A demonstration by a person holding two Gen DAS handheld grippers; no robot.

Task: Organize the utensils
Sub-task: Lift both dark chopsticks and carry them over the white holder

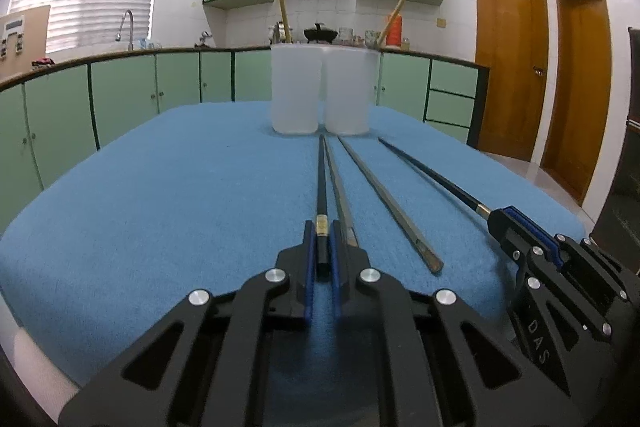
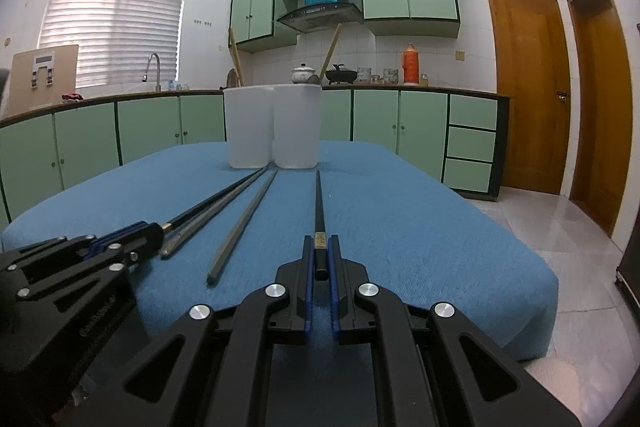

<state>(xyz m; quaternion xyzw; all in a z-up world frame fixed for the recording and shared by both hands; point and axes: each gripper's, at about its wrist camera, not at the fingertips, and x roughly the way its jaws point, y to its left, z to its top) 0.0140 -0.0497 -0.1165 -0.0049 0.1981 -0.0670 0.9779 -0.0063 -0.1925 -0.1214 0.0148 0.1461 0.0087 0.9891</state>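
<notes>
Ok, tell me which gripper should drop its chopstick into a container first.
Probably the left gripper: its black chopstick points almost straight at the white containers. The right gripper, also shut on a black chopstick, sits off to one side.

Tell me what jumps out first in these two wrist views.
Each gripper is shut on the thick end of a black chopstick: the left gripper on the left black chopstick, the right gripper on the right black chopstick. Two grey chopsticks lie loose between them on the blue cloth. At the cloth's far end stand two white containers side by side, with a wooden stick rising from each.
</notes>
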